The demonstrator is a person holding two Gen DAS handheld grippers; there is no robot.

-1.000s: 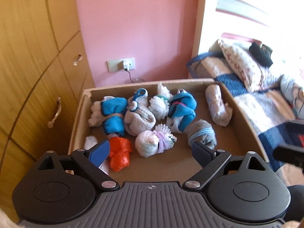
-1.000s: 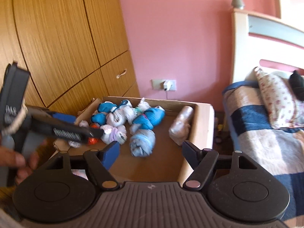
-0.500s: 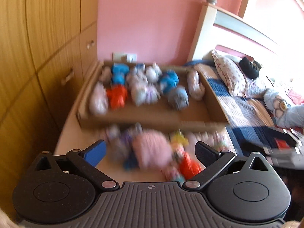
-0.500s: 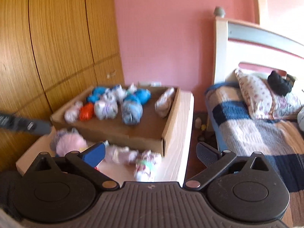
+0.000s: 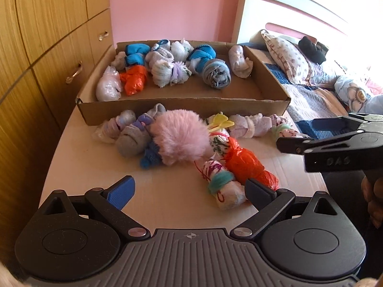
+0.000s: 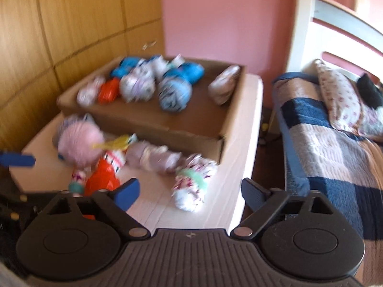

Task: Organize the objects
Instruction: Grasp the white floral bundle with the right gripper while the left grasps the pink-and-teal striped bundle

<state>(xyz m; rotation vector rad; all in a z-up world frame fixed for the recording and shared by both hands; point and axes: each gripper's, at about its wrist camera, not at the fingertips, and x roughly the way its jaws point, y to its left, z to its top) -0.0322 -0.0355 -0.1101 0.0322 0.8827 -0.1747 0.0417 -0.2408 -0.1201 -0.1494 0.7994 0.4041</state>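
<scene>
Both grippers [image 5: 189,190] [image 6: 190,191] have dropped back from the box [image 5: 184,108], jaws empty.

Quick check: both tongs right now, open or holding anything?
Left tongs: open, holding nothing.
Right tongs: closing, nothing gripped; patterned sock roll lies ahead between them.

rolled socks [image 5: 216,74] lined in cardboard box [image 5: 184,105]; more sock bundles, fluffy pink sock [image 5: 178,138] heaped on tabletop [image 5: 95,167] before it.

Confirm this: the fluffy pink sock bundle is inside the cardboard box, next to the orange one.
Not quite. The fluffy pink sock bundle lies on the tabletop in front of the cardboard box, not inside it. An orange bundle does lie next to it. The left wrist view shows this.
</scene>
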